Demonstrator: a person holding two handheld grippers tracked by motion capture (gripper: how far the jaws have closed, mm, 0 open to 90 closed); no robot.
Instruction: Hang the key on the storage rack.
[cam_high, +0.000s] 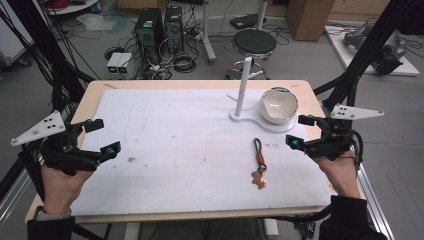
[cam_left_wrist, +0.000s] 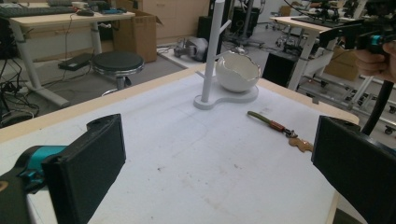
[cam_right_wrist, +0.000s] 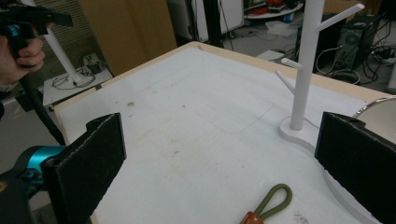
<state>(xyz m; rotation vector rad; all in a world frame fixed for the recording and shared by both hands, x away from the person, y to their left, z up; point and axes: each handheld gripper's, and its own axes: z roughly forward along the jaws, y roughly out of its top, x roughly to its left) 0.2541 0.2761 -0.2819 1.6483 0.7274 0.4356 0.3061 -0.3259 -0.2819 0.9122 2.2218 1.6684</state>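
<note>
High view: a white mat (cam_high: 190, 150) covers most of the wooden table (cam_high: 195, 84), leaving a bare wood border at the far edge and sides. The white stand (cam_high: 243, 87), a peg post on a flat base, rises near the far right of the mat, and a white bowl (cam_high: 278, 106) sits on that base just right of the post. A keychain (cam_high: 259, 162) with an olive loop and a brown charm lies nearer the person than the stand, apart from it; all the mat left of the stand is open. Beyond the table are a stool (cam_high: 254, 42) and computer towers (cam_high: 159, 30) on a grey floor. The left gripper (cam_high: 102, 137) hangs over the mat's left edge, well away from the stand, jaws spread and empty. The right gripper (cam_high: 300, 131) sits just right of the stand's base, jaws apart, holding nothing.

Left gripper view: both black jaws stand wide apart over bare mat, stand (cam_left_wrist: 211, 51), bowl (cam_left_wrist: 236, 71) and keychain (cam_left_wrist: 279, 127) ahead.

Right gripper view: jaws wide, empty; the stand's post (cam_right_wrist: 303, 70) rises between them, the keychain's loop (cam_right_wrist: 273, 199) below it.
</note>
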